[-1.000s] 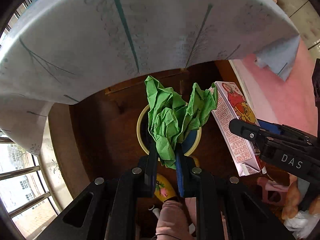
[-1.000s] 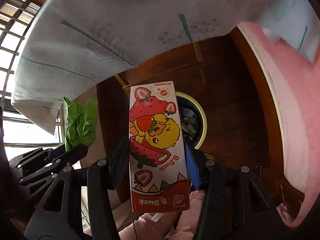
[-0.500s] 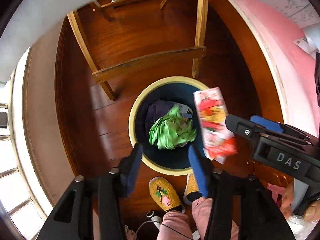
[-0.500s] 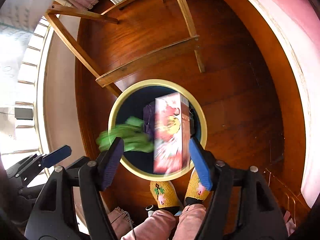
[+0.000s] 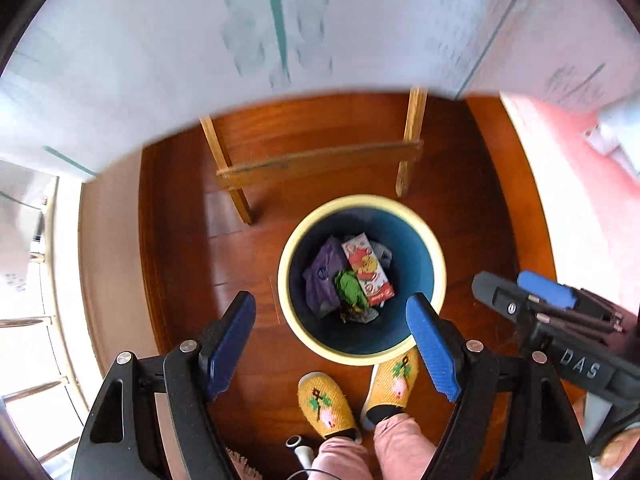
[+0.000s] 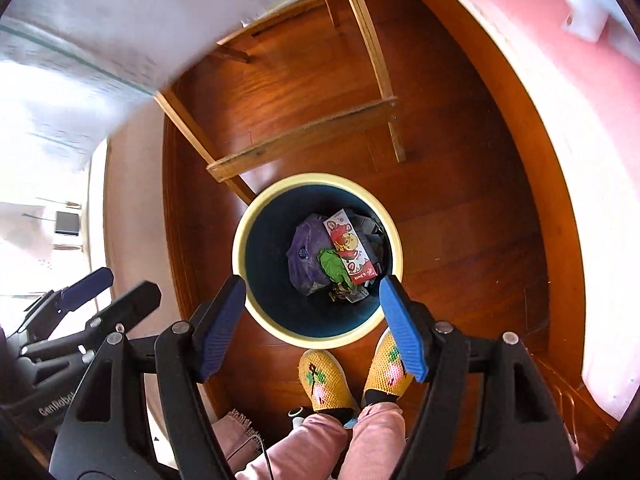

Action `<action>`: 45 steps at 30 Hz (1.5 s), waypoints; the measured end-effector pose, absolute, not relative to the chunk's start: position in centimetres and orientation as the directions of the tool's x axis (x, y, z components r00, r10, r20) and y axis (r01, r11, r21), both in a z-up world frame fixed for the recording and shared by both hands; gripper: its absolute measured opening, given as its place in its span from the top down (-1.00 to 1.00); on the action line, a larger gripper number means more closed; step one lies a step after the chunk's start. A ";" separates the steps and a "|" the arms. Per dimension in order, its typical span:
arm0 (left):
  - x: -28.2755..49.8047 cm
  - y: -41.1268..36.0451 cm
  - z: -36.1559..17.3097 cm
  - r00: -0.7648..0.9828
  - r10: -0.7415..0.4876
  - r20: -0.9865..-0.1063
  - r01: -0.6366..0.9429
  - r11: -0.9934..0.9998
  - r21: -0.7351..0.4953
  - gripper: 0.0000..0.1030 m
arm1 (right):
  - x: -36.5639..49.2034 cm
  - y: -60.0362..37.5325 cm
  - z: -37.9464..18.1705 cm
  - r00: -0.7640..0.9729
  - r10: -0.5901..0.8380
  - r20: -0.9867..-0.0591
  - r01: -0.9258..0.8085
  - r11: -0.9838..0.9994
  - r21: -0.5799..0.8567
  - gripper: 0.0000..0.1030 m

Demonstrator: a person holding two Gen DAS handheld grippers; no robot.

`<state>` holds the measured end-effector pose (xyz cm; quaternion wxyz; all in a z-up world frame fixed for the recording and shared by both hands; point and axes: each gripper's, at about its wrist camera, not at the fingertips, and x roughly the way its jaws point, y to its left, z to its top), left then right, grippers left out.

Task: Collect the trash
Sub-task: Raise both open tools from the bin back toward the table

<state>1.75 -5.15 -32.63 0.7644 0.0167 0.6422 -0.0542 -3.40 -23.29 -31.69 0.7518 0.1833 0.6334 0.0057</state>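
Green paper, left wrist view: the crumpled green paper (image 5: 350,289) that sat clamped between the jaws a second ago now lies at the bottom of the bin (image 5: 439,268), ahead of and between the spread pads.
Left gripper (image 5: 332,334): released, jaws wide apart and gripping nothing.
Carton, left wrist view: the juice carton (image 5: 368,269) rests face up in the bin, touching the green paper on its right side.
Right gripper seen from the left: right gripper (image 5: 548,304) hangs off to the right of the left jaws, outside the bin rim.
Carton, right wrist view: the carton (image 6: 352,246), pinched a second ago, now lies in the bin (image 6: 240,240) just ahead of the jaws, beside the green paper (image 6: 332,266) and a purple bag (image 6: 306,256).
Right gripper (image 6: 312,326): let go, pads far apart, empty.
Meaning for the task: both pieces appear binned; judging from this, the hands are free to fetch more trash.
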 end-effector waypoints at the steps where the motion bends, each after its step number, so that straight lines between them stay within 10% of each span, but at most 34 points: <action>1: 1.7 -5.1 -31.5 0.181 -0.061 -0.982 0.100 0.994 -0.043 -0.53 | -3.4 -23.3 -30.8 0.203 0.243 -0.948 0.219 0.933 0.286 -0.30; 29: 0.8 -3.7 7.2 0.564 0.039 -0.825 0.005 0.999 0.051 -0.44 | -2.2 -21.2 6.2 0.512 0.396 -0.762 -0.160 0.916 0.368 -0.31; 45: 6.4 -2.3 22.6 0.700 0.171 -0.693 -0.059 0.982 0.182 -0.44 | 6.2 -21.6 16.6 0.571 0.422 -0.704 -0.287 0.906 0.310 -0.31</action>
